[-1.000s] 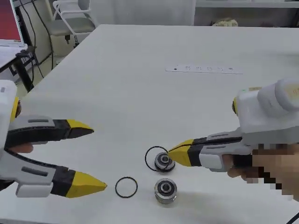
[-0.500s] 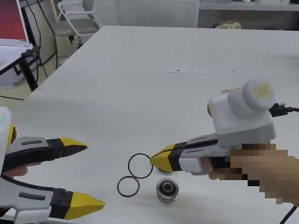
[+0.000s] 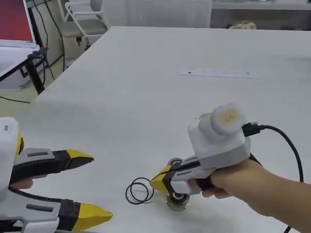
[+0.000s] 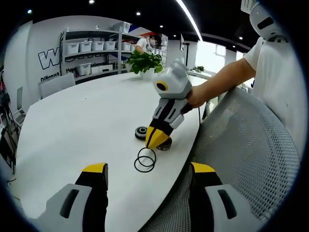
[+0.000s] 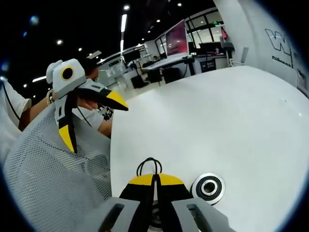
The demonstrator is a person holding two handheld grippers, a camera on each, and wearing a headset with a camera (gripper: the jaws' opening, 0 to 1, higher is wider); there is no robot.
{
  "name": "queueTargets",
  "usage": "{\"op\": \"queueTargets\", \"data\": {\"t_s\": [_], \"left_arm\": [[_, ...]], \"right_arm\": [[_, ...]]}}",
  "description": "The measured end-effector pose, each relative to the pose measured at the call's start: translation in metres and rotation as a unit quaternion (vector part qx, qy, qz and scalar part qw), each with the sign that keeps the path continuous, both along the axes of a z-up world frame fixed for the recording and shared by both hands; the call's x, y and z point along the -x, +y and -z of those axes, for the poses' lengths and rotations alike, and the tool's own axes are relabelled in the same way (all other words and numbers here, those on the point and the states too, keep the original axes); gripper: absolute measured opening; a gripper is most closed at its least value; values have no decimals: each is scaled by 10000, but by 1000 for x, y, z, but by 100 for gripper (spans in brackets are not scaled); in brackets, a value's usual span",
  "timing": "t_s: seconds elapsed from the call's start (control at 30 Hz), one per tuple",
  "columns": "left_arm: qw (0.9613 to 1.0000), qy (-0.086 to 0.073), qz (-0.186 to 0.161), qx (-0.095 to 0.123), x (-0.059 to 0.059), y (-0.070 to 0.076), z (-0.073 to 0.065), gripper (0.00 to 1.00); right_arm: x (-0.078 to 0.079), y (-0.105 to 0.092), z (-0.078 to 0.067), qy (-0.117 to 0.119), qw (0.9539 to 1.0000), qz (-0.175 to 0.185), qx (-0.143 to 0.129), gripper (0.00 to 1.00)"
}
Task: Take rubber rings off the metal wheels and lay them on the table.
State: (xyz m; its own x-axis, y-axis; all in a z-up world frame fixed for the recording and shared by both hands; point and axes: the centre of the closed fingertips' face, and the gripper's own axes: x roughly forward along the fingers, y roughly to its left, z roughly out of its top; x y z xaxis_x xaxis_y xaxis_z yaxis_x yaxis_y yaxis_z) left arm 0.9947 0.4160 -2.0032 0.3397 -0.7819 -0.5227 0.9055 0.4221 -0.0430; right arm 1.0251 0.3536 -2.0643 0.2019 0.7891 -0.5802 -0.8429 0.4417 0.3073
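My right gripper (image 3: 156, 183) is shut, its yellow tips pinching the edge of a black rubber ring (image 3: 142, 187) low over the table. That ring overlaps a second black ring (image 3: 134, 195) lying flat. One bare metal wheel (image 3: 178, 201) sits just under the right gripper's jaws, and another wheel (image 3: 173, 162) peeks out behind them. In the right gripper view the ring (image 5: 149, 166) loops out from the shut tips (image 5: 155, 179), with a wheel (image 5: 209, 187) to the right. My left gripper (image 3: 90, 187) is open at the near left, apart from the rings (image 4: 146, 160).
A flat white strip (image 3: 216, 73) lies far across the white table (image 3: 146, 87). Office chairs (image 3: 77, 22) and a side desk (image 3: 19, 53) stand beyond the table's left edge. A cable (image 3: 286, 145) trails from the right gripper. A mesh chair back (image 4: 241, 159) is close by.
The right gripper has carried the ring off the far wheel and moved it left and down until it overlaps the ring on the table. The left gripper stays open.
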Motion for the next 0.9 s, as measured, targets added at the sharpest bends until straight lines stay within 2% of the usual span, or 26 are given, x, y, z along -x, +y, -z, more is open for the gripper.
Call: {"op": "queueTargets", "data": {"t_s": [0.3, 0.47, 0.7, 0.8, 0.9], "left_arm": [[10000, 47, 23, -23, 1, 0, 2, 64], [10000, 39, 5, -26, 1, 0, 1, 64], [10000, -2, 62, -61, 1, 0, 0, 64], [9999, -39, 94, -93, -1, 0, -1, 64], [9998, -68, 146, -105, -3, -1, -4, 64]], "right_arm": [[-2, -5, 7, -47, 9999, 79, 90, 2], [-5, -10, 2, -82, 9998, 159, 58, 3], [-24, -21, -31, -379, 9975, 468, -368, 5], [-34, -28, -47, -410, 9941, 707, -715, 7], [-41, -38, -55, -492, 9914, 841, -869, 8]]}}
